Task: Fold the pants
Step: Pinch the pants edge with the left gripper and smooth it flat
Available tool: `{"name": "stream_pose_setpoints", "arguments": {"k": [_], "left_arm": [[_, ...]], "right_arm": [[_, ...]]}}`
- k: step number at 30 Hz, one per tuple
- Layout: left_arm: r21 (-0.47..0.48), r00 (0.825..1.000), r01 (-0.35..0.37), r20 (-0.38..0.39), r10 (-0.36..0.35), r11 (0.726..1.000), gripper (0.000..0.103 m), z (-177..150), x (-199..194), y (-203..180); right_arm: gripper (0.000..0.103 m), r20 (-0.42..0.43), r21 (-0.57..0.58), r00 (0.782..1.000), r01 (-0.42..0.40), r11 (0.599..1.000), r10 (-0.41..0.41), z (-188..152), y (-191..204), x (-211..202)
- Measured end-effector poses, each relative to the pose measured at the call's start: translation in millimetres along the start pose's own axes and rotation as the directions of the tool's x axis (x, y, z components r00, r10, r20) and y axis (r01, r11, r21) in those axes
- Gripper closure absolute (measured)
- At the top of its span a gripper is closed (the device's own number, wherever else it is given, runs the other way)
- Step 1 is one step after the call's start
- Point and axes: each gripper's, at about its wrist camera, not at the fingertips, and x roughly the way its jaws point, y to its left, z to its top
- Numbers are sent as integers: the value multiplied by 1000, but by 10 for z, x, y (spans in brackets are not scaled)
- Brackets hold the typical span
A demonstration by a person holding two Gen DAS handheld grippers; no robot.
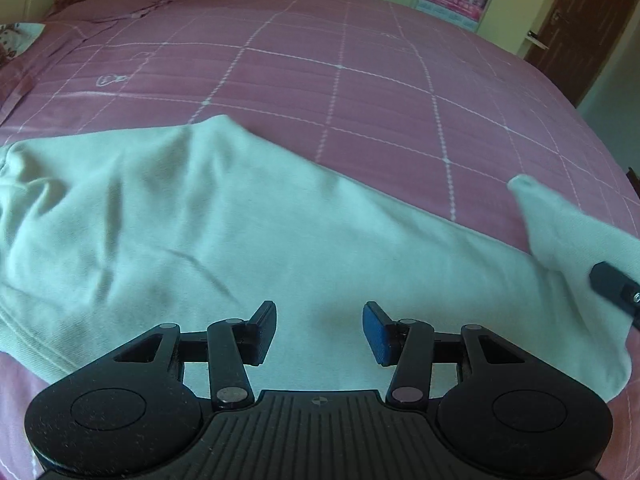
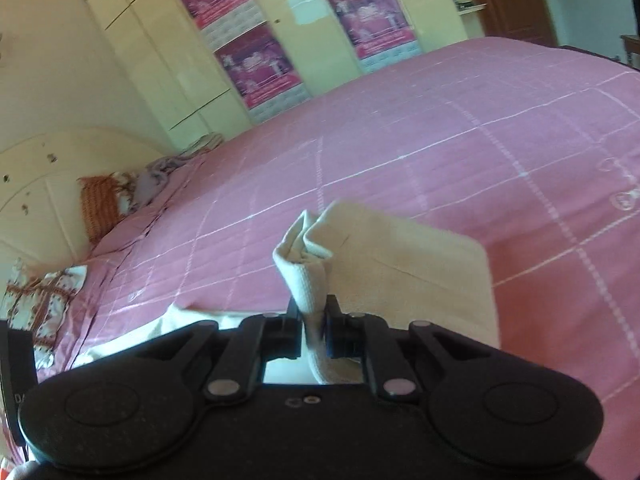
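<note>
Three posters (image 2: 248,64) beyond pink bedspread (image 1: 360,92)

Place: a home bedroom
Bed: a wide bed (image 1: 360,80) fills both views, under a pink quilted cover with a white grid of stitched lines
Headboard: a cream curved headboard (image 2: 48,184) stands at one end
Pillows: an orange pillow (image 2: 98,204) and a patterned pillow (image 2: 40,304) lie by the headboard
Wardrobe: glossy cream wardrobe doors (image 2: 160,60) run along the wall behind the bed
Posters: pink posters (image 2: 256,68) are stuck on the wardrobe doors
Door: a brown wooden door (image 1: 580,32) with a handle stands in the corner
</note>
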Motion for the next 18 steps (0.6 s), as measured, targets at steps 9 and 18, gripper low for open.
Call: {"name": "stream_pose_setpoints", "arguments": {"k": [9, 18], "left_arm": [[-54, 998, -15, -64, 11, 998, 54, -160, 166, 362], [-216, 949, 291, -56, -310, 932, 6, -107, 49, -1]], "right_arm": [[75, -276, -63, 961, -22, 998, 3, -818, 467, 656], [45, -123, -32, 991, -62, 998, 58, -397, 110, -136]]}}
